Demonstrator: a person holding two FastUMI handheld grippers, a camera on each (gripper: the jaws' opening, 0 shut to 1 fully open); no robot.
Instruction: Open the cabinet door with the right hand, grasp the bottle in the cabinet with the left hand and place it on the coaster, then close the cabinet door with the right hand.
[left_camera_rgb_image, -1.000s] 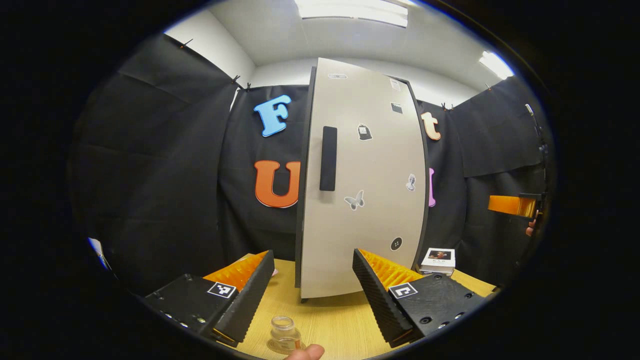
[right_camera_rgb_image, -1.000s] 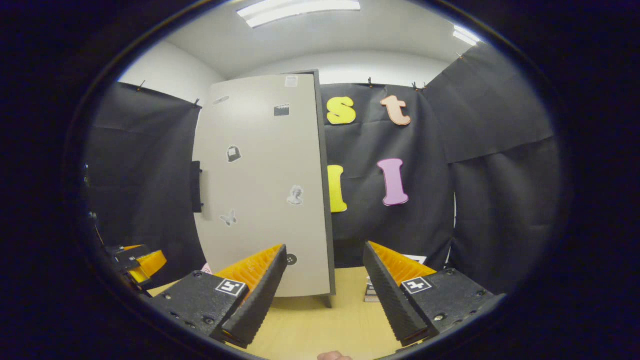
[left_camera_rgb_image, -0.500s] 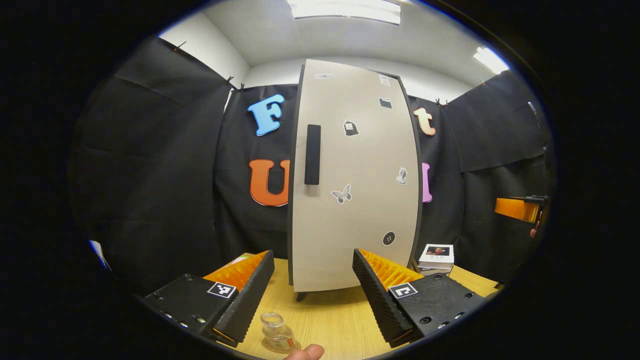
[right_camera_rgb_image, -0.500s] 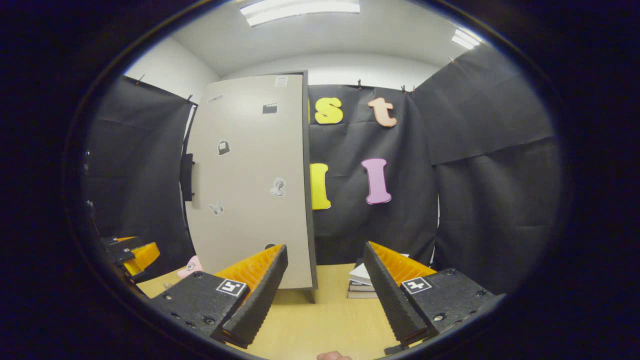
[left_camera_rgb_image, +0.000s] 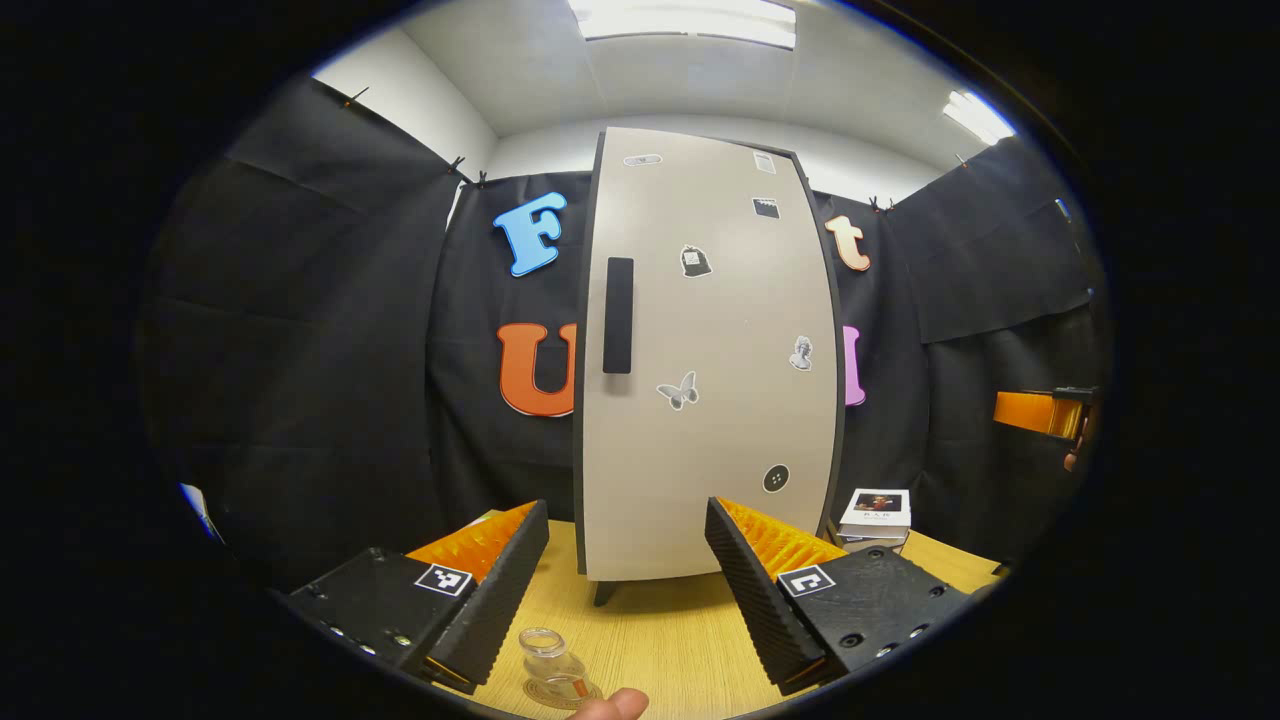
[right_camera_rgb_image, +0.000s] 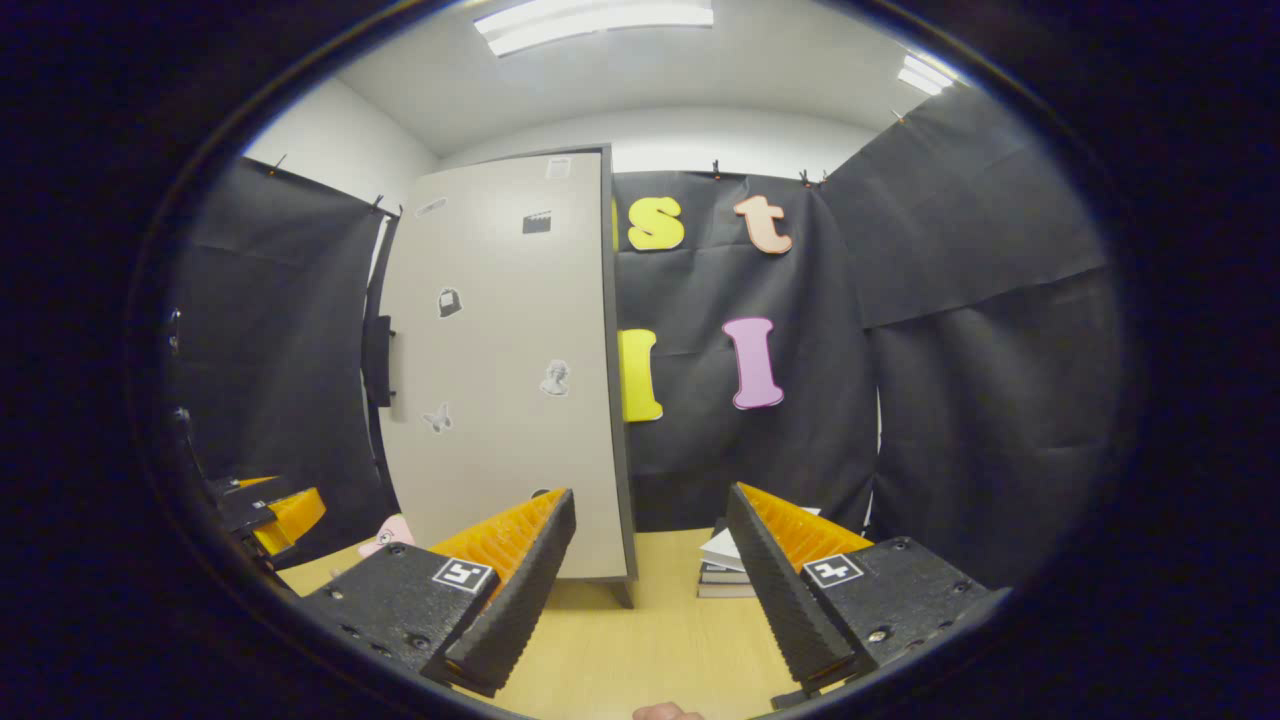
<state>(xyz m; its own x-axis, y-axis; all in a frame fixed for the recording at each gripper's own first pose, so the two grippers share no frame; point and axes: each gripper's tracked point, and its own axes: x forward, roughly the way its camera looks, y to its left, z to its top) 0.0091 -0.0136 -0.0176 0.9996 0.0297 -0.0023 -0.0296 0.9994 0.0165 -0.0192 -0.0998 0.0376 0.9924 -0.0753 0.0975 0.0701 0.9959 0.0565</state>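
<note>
Two grippers: left gripper (left_camera_rgb_image: 627, 570) and right gripper (right_camera_rgb_image: 650, 575), jaws open, empty.
Cabinet door (left_camera_rgb_image: 710, 370): shut.
Bottle (left_camera_rgb_image: 552, 668): on coaster (left_camera_rgb_image: 585, 693), beneath left gripper.
Risk: lowering the left gripper could topple the bottle.

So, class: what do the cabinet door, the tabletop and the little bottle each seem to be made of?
Cabinet door: probably laminated board, matt beige face with dark edging and stickers. Tabletop: light wood or wood-look laminate, showing fine straight grain. Bottle: clear, likely glass or hard plastic; the wood shows through it.
</note>
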